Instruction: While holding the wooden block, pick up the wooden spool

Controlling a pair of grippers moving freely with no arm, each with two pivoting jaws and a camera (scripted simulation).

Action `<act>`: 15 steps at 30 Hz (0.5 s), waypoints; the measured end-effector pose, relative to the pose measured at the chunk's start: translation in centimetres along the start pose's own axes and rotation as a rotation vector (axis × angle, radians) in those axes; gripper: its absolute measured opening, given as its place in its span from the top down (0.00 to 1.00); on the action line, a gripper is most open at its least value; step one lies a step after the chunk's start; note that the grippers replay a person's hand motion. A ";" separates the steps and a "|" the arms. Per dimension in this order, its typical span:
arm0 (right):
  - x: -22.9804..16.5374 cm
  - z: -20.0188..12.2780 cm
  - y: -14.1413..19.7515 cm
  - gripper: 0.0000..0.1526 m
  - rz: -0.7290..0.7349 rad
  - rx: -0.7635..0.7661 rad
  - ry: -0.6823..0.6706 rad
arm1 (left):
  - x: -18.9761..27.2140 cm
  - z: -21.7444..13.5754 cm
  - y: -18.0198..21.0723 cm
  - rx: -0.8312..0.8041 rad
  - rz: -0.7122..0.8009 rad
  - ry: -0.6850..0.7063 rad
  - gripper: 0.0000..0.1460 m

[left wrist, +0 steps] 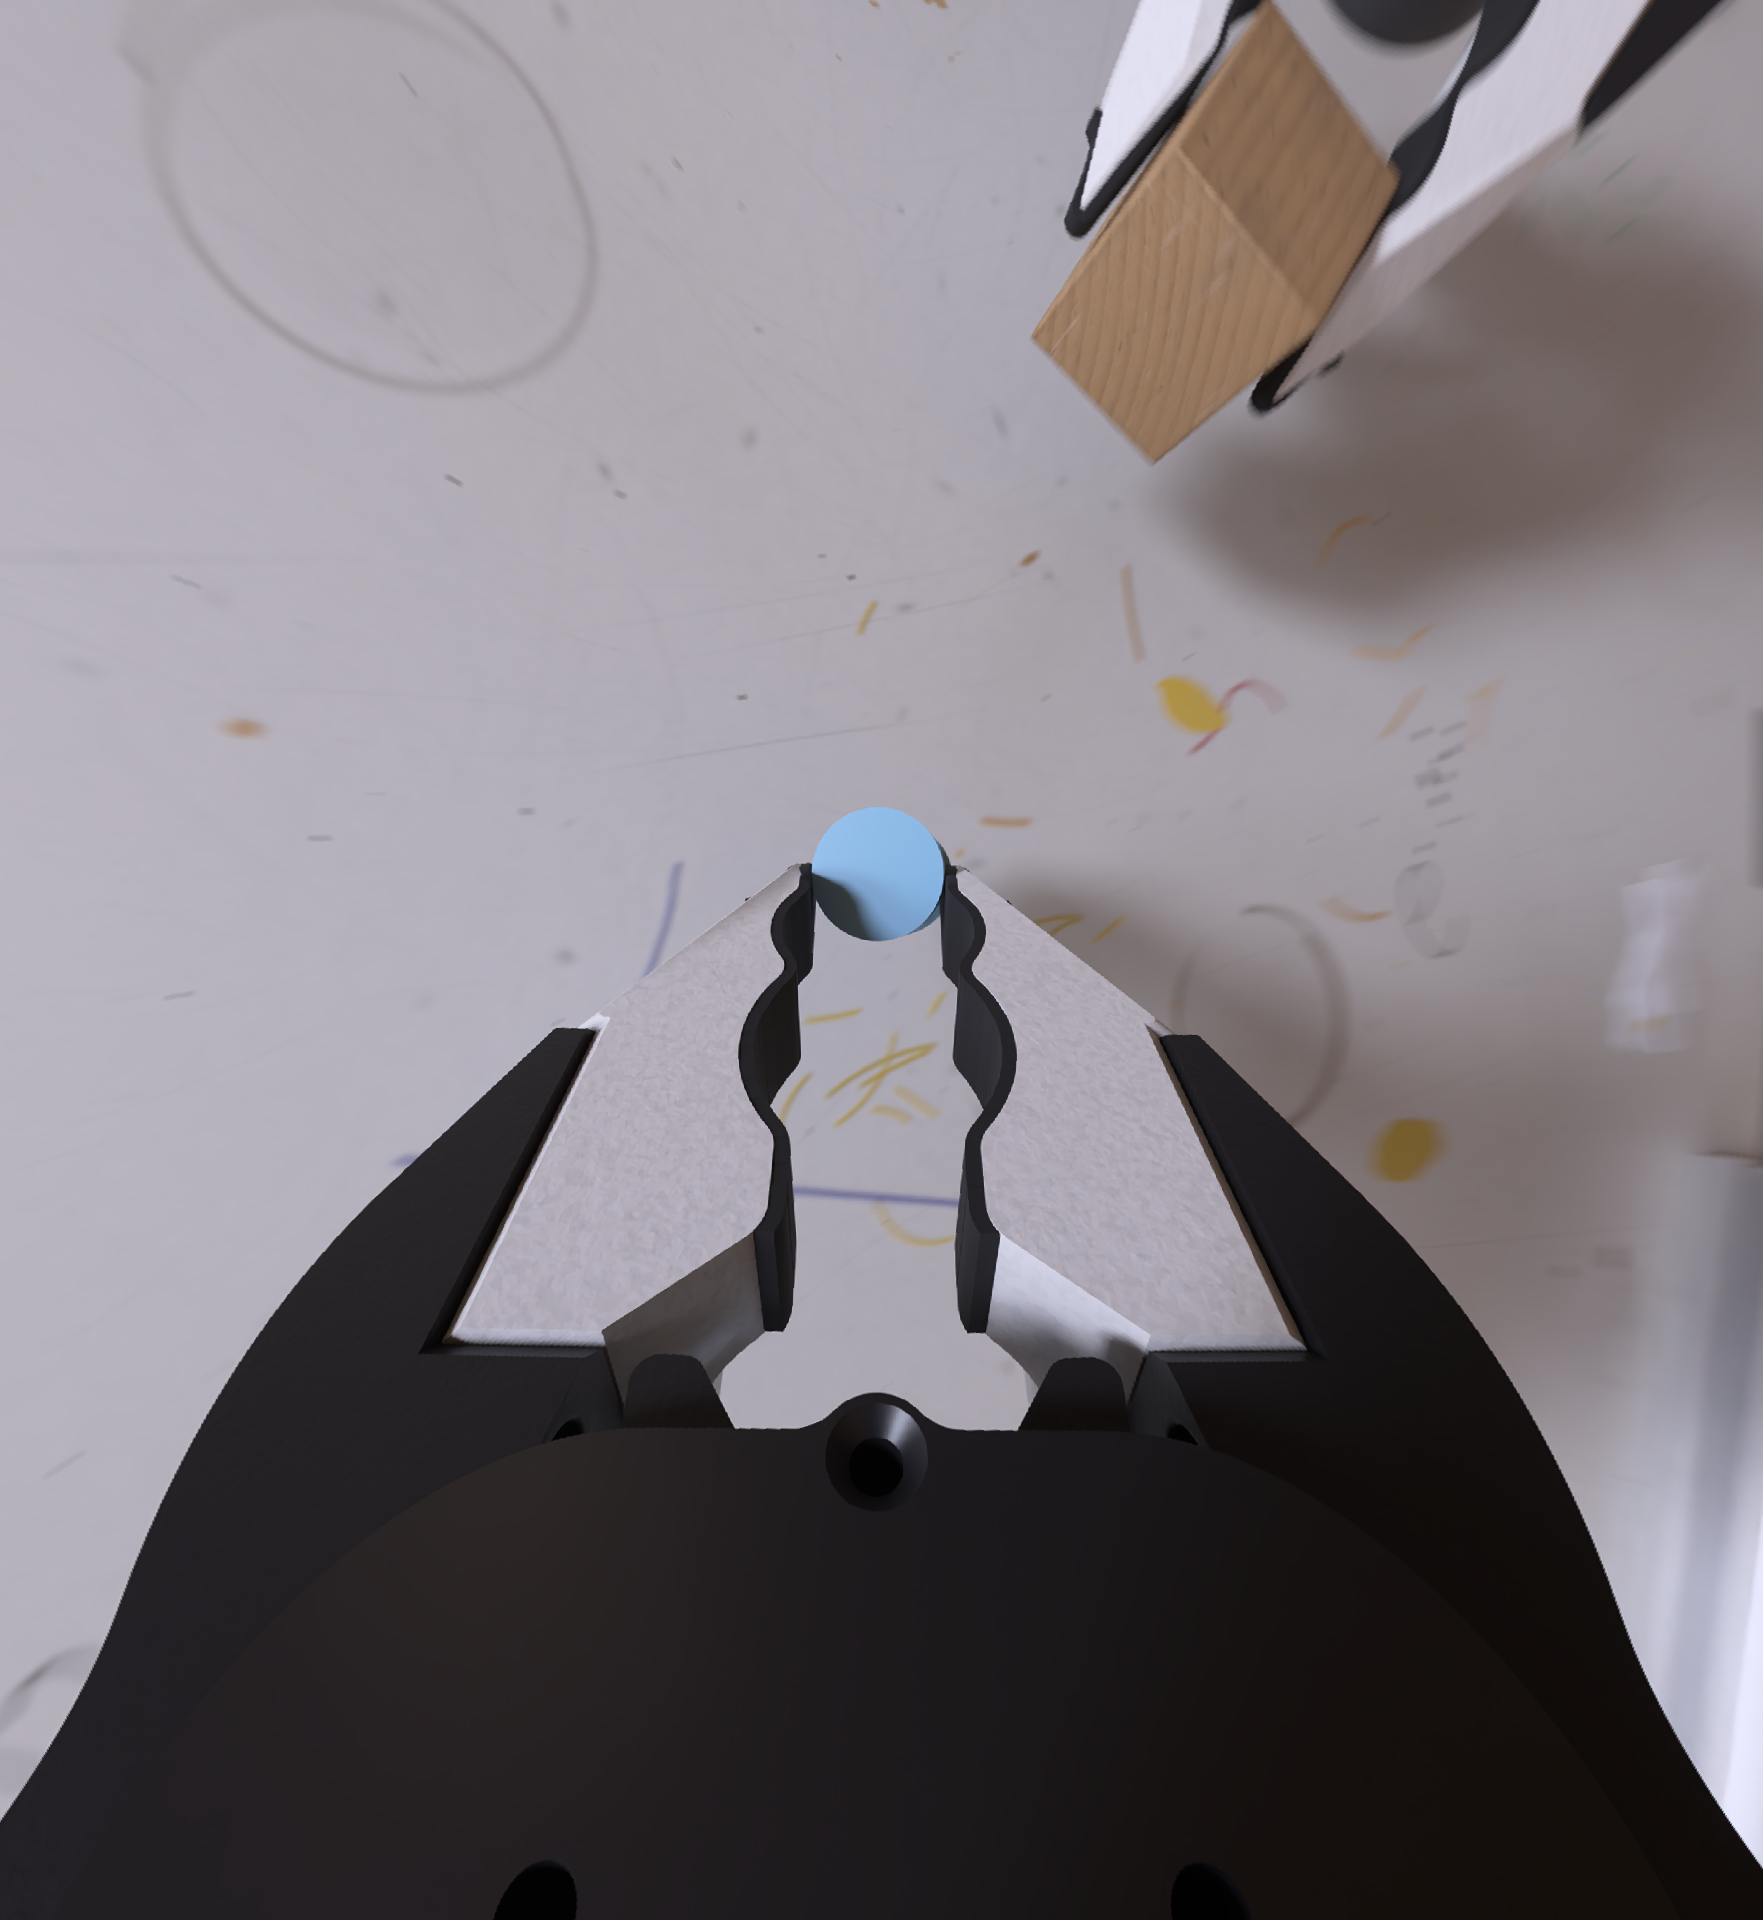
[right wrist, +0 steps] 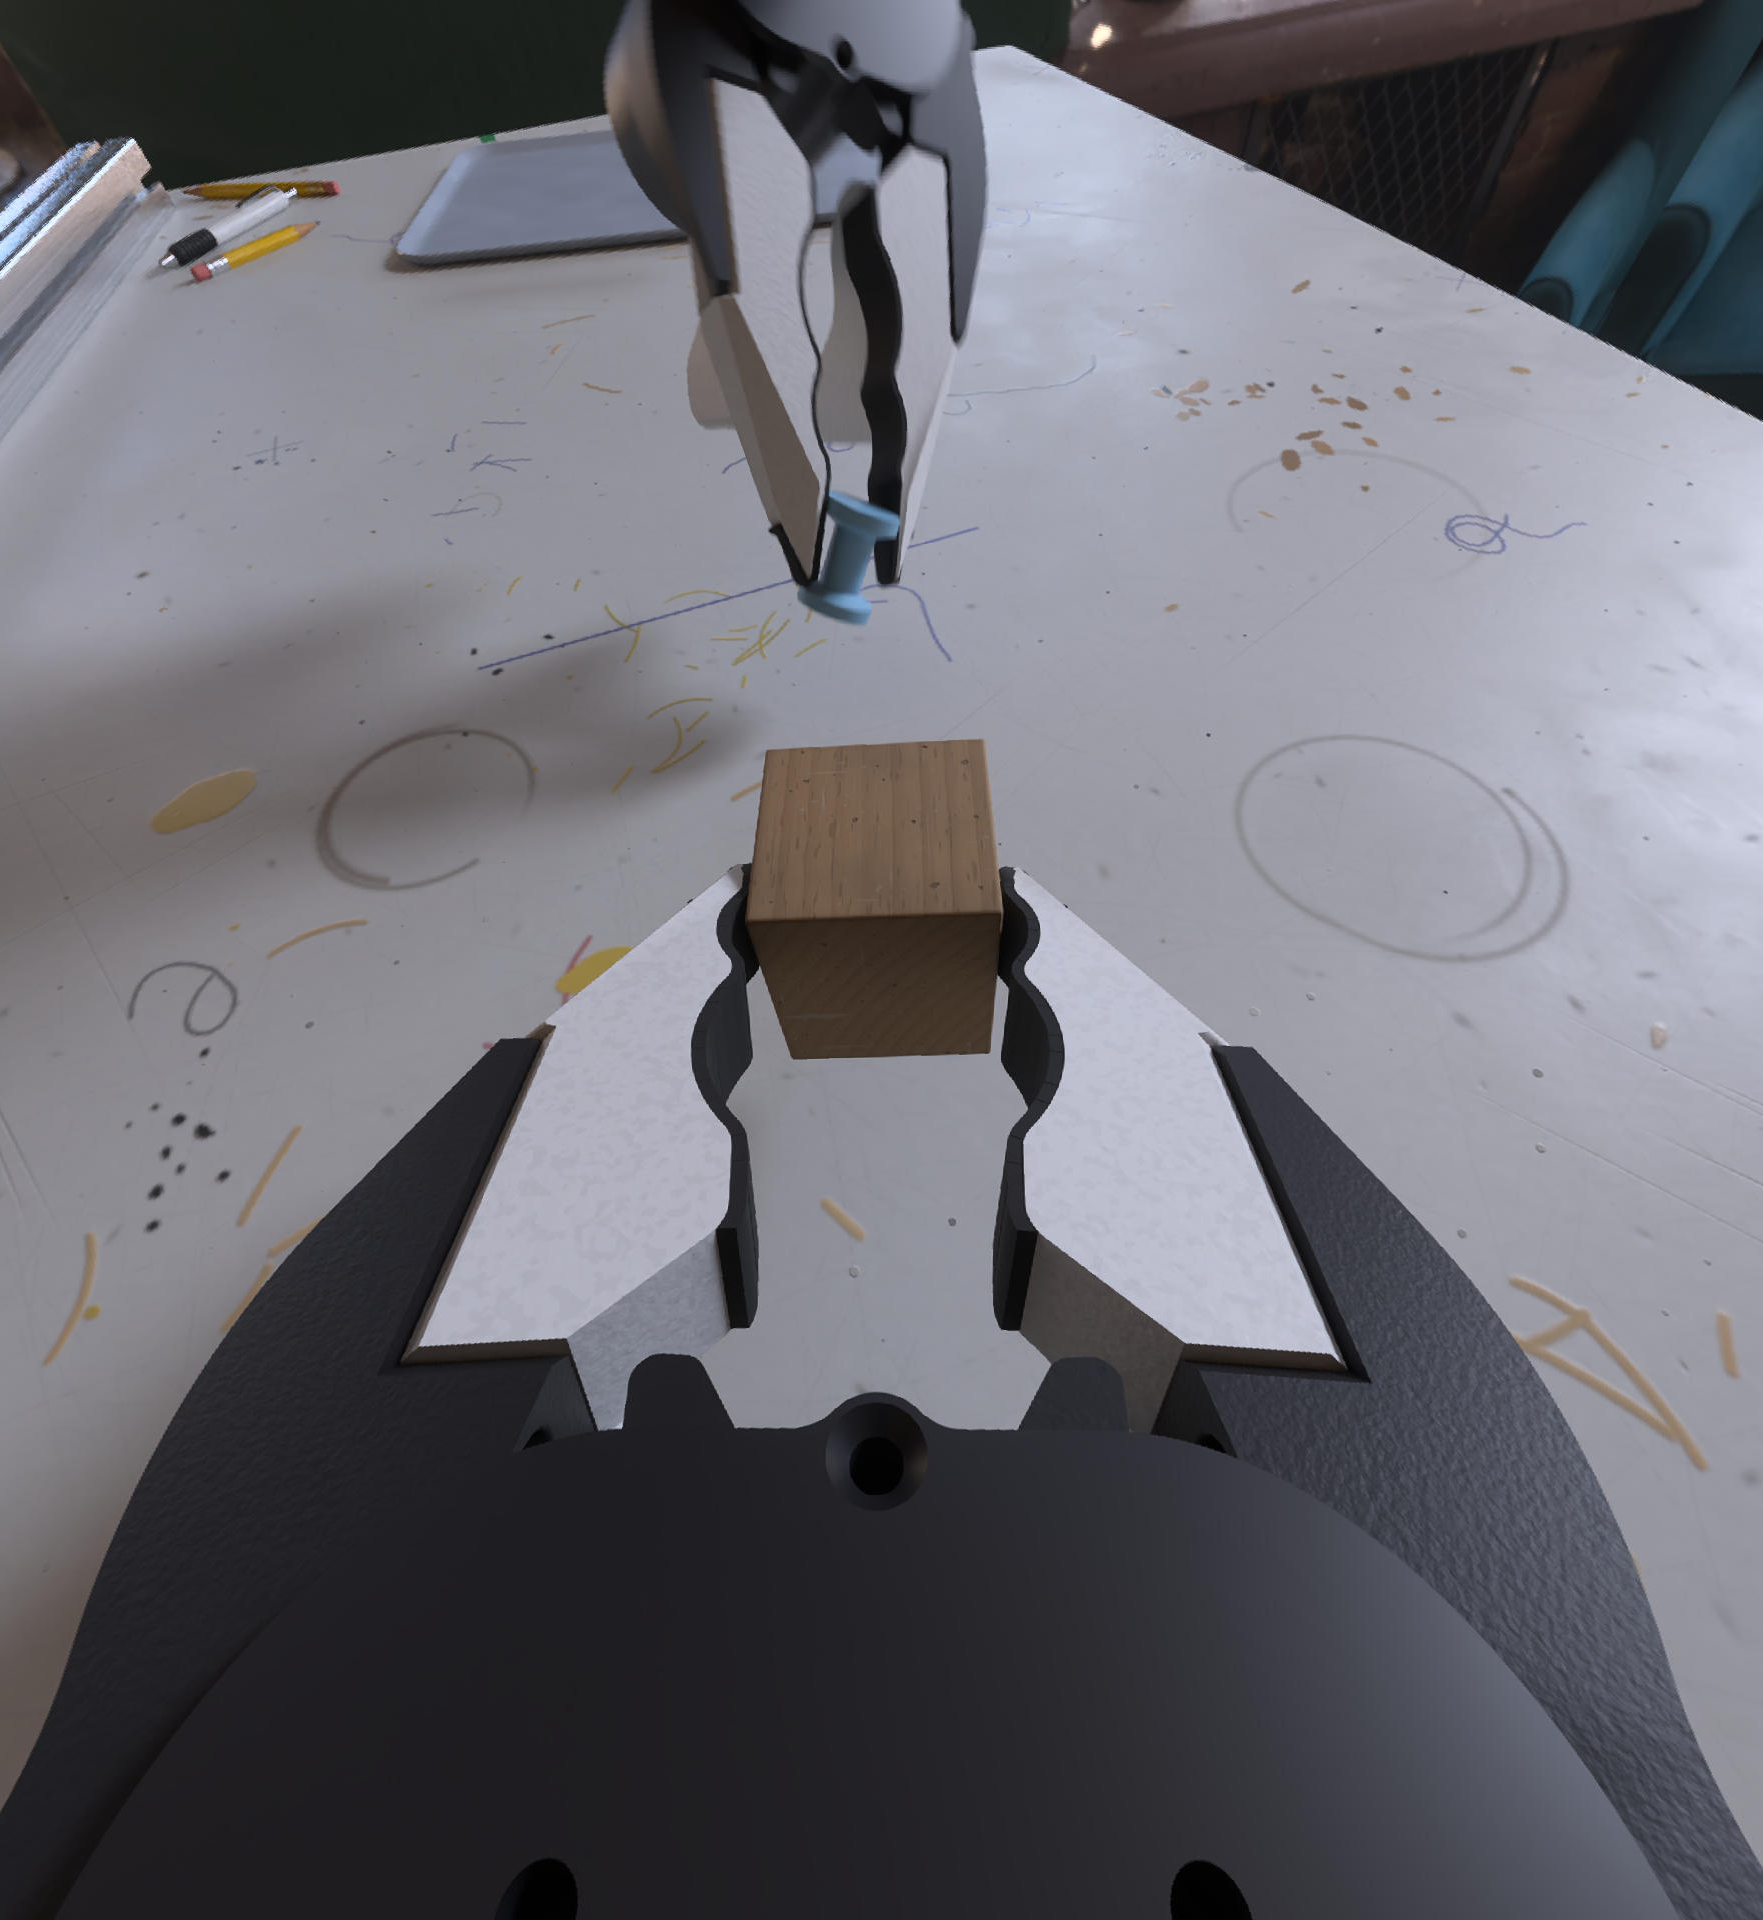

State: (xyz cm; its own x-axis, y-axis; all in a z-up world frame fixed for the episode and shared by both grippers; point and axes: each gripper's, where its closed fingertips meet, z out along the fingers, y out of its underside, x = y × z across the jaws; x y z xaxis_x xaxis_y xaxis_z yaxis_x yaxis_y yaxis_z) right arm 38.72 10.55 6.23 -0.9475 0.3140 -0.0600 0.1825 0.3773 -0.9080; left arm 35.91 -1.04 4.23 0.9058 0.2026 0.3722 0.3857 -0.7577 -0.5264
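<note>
We see the left gripper with its jaws clamped on the blue spool, maybe just above the surface. The right gripper has its jaws clamped on the block.

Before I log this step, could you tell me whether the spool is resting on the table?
No, the blue spool hangs clamped in the left gripper.

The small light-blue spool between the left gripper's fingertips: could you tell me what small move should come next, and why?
Probably a short, straight lift. The left gripper pinches the light-blue spool only at its fingertips, just above the scribbled white table, while the right gripper holds the square wooden block.
</note>
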 end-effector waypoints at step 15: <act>1.2 -0.9 0.5 0.70 0.155 -0.044 0.017 | 2.2 2.0 2.0 -0.104 -0.456 0.508 0.84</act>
State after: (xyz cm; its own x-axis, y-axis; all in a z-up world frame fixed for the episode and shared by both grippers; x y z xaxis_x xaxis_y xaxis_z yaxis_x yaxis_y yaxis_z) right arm 37.93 11.92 6.06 -0.9026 0.3858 -0.1910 0.3380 0.3604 -0.8694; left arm 39.03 -0.86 2.49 0.4532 0.2186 0.8642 0.6665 -0.7269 -0.1656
